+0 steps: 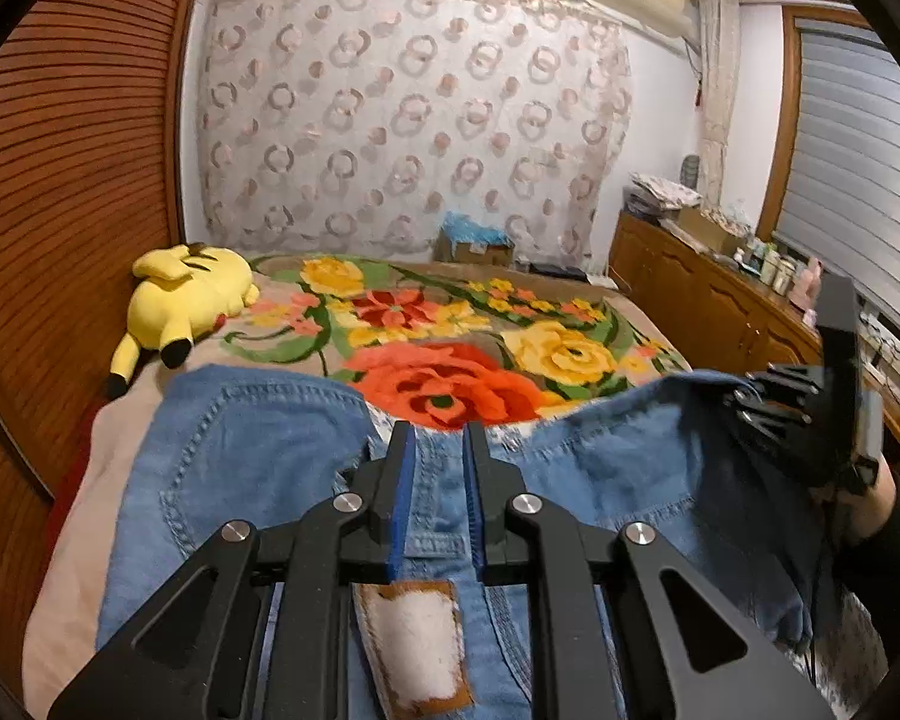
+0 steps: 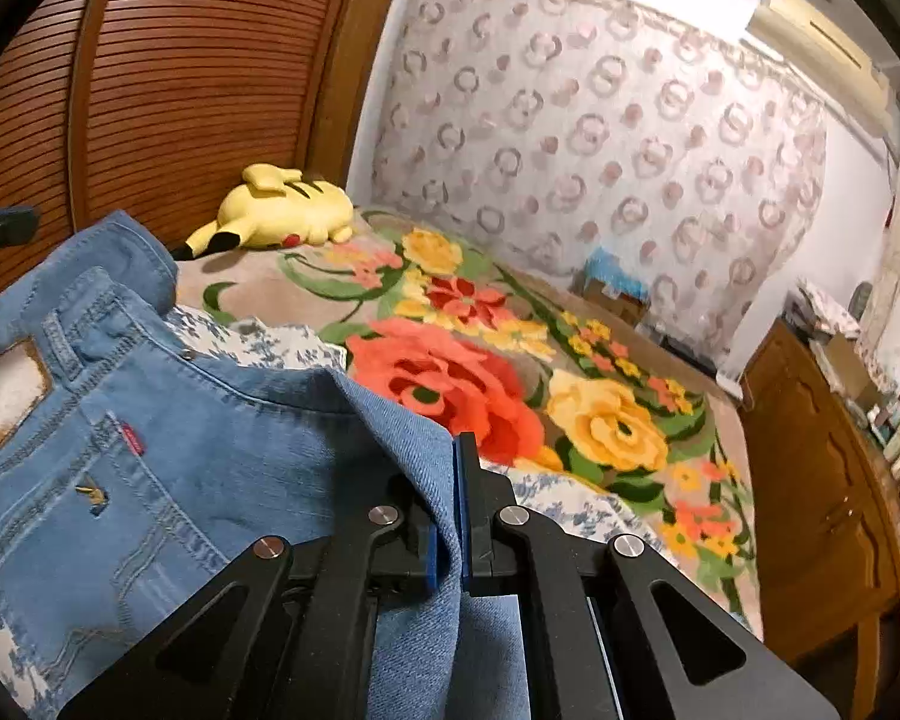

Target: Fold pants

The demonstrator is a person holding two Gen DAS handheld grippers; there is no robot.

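Light blue denim pants (image 1: pixel 258 468) hang above the bed, waistband up, with a leather patch (image 1: pixel 414 648) below my left gripper. My left gripper (image 1: pixel 438 444) is shut on the waistband near its middle, denim between its blue pads. My right gripper (image 2: pixel 450 462) is shut on a fold of the same pants (image 2: pixel 150 468) at the right edge. It shows in the left wrist view (image 1: pixel 768 408) at the right, gripping the pants' corner. A back pocket with a red tab (image 2: pixel 133 438) shows in the right wrist view.
A floral blanket (image 1: pixel 450 336) covers the bed. A yellow plush toy (image 1: pixel 186 300) lies at its far left by a slatted wooden door (image 1: pixel 60 180). A wooden cabinet (image 1: pixel 708 294) with clutter stands at the right. A patterned curtain (image 1: pixel 414 114) hangs behind.
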